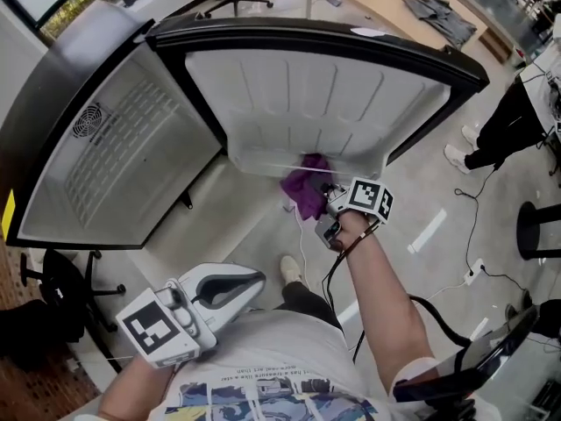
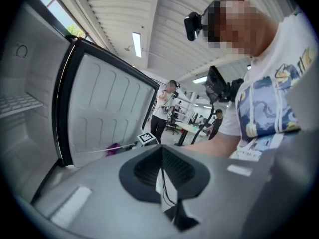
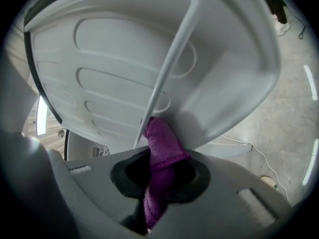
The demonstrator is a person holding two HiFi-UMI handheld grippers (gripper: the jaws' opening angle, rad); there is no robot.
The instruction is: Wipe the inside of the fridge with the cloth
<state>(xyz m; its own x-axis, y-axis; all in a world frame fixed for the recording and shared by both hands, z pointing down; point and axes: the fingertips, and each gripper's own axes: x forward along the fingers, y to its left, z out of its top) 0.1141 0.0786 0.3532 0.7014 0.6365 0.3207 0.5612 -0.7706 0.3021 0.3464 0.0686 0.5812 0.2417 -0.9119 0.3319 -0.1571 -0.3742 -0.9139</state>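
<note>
Right gripper view: purple cloth (image 3: 162, 148) pinched in right gripper (image 3: 158, 180), tip pressed on the fridge door (image 3: 124, 59) liner beside its rail (image 3: 169, 59).
Cloth axis: bunched strip, long axis along the jaws, pointing at the liner.
Left gripper (image 1: 230, 286): jaws together, empty, held near the torso.
Progress: probably mid-wipe on the door; cabinet (image 1: 114, 147) apparently left to do.

No legible words or numbers, shirt print (image 1: 263, 399) too blurred, left gripper (image 1: 252, 282) marker (image 1: 159, 327) only a pattern
</note>
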